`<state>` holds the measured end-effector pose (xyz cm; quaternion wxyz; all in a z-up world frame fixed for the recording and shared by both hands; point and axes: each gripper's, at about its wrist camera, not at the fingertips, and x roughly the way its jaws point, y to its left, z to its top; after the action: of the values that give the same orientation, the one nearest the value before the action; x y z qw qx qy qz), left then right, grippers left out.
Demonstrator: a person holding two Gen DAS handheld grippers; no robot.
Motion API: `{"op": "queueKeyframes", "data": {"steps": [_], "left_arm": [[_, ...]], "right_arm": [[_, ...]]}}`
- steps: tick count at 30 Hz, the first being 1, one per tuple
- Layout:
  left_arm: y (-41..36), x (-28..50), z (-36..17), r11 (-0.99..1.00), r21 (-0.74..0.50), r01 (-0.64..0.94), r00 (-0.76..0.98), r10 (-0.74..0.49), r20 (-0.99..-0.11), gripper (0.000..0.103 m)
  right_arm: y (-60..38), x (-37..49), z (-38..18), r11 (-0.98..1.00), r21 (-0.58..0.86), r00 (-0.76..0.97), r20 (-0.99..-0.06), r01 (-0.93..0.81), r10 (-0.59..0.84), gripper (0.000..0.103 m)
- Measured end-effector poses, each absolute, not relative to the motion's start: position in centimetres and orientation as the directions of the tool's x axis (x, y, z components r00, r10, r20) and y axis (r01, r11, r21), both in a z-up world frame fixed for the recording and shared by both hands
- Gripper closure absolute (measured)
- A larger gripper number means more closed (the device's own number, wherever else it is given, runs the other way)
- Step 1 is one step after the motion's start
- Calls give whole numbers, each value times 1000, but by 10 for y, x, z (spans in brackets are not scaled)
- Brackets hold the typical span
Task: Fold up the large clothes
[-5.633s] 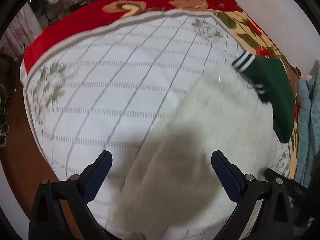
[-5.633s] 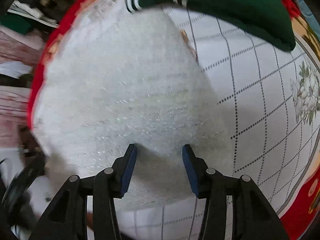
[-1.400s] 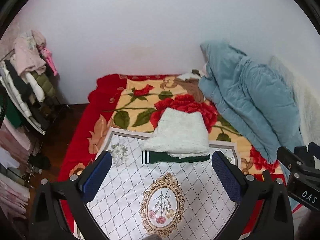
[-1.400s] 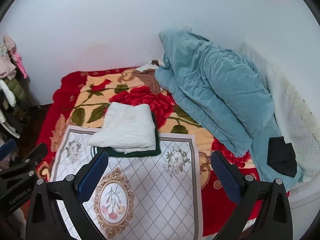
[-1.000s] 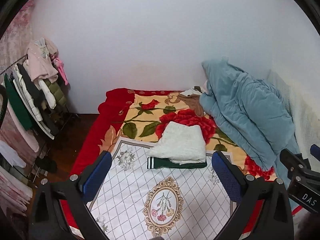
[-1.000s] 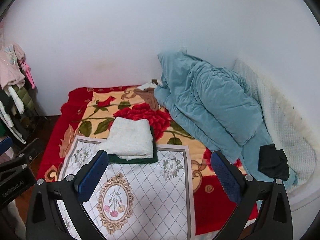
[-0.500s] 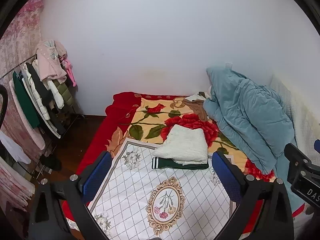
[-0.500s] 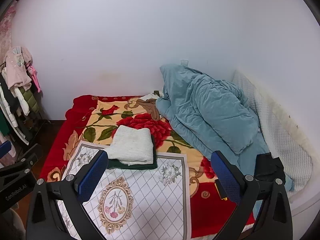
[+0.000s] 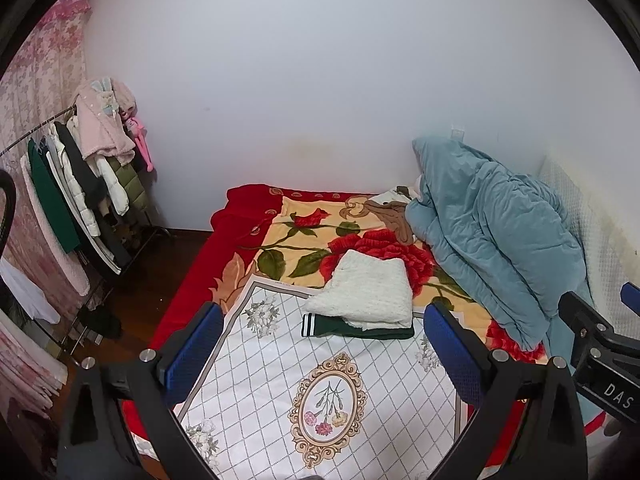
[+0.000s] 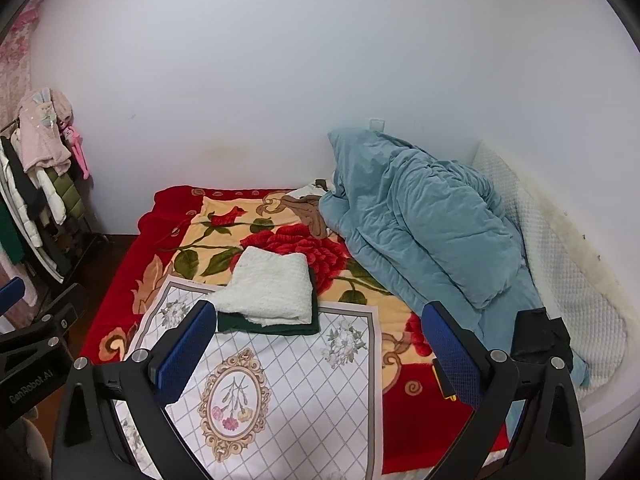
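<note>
Both grippers pulled back and up since the close-in frames; whole bed now in view, stack left behind.

Left gripper (image 9: 324,340) and right gripper (image 10: 316,340) both hang spread wide, holding nothing, well apart from the clothes. Folded white knit sweater (image 9: 366,294) lies on top of the folded green garment (image 9: 352,331), at the far edge of the white quilted cloth (image 9: 360,392) on the red floral blanket (image 9: 304,240), beside the blue duvet (image 9: 488,232). Judgement: the knit is soft, bulky and light and will sag and unfold if pinched at one corner; best taken at both ends of a folded edge, gripping all layers. Fold step looks finished.
</note>
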<state>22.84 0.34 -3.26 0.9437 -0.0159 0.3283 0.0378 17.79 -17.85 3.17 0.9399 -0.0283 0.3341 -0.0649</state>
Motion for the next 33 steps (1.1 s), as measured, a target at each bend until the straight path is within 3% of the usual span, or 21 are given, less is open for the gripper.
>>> {"op": "queueKeyframes", "data": {"steps": [33], "left_arm": [[11,218,-20,997,1,-83,791,67,-609,1]], "right_arm": [[-170,175,36,992,-102,777,-616,80,-126,0]]}}
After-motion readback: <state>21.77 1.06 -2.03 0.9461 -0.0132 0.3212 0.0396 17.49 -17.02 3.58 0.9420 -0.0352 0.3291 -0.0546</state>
